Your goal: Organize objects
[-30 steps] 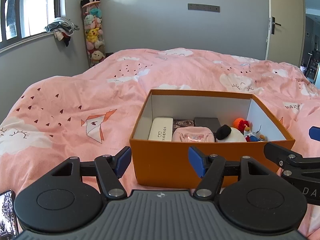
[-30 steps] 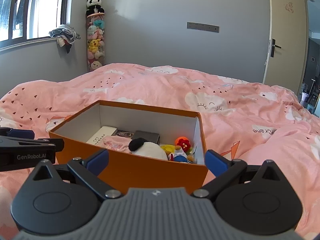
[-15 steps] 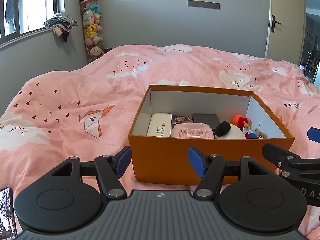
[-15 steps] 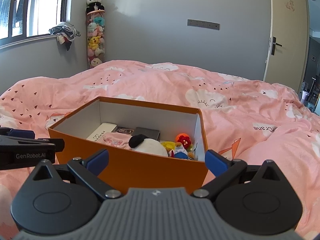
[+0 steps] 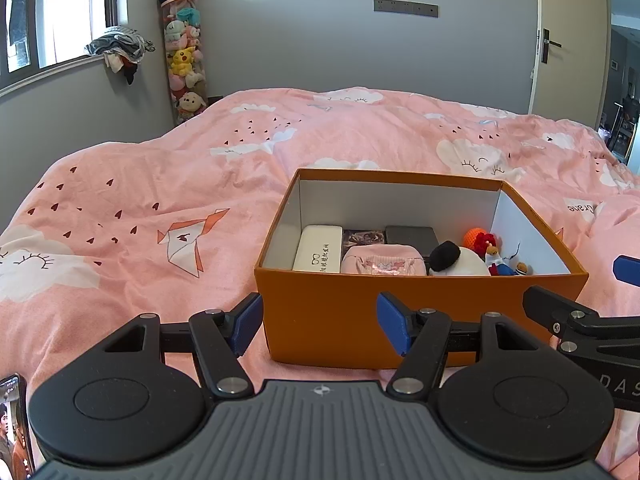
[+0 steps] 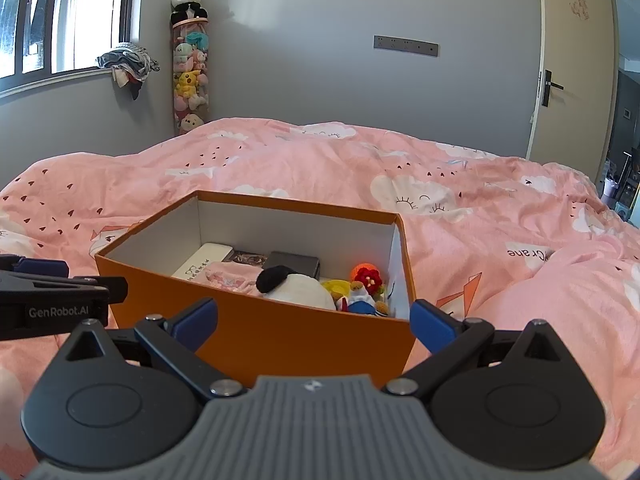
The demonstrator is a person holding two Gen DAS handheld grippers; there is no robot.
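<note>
An open orange box (image 5: 360, 312) (image 6: 280, 340) with white inner walls sits on the pink bed. Inside lie a white glasses case (image 5: 319, 253), a pink folded cloth (image 5: 382, 261), a dark flat case (image 5: 412, 237), a white and black plush (image 5: 456, 261) (image 6: 296, 288) and small colourful toys (image 5: 490, 248) (image 6: 366, 286). My left gripper (image 5: 320, 322) is open and empty, just in front of the box's near wall. My right gripper (image 6: 314, 322) is open and empty, wide apart in front of the box; it also shows in the left wrist view (image 5: 580, 320).
The pink patterned duvet (image 5: 140, 220) covers the bed around the box. A phone (image 5: 14, 428) lies at the lower left. A tall tube of plush toys (image 5: 184, 52) stands by the grey wall. A door (image 6: 572, 60) is at the right.
Both grippers have pulled back and risen slightly, so the box looks a little farther and lower. Both stay open and empty. The box contents have not moved.
</note>
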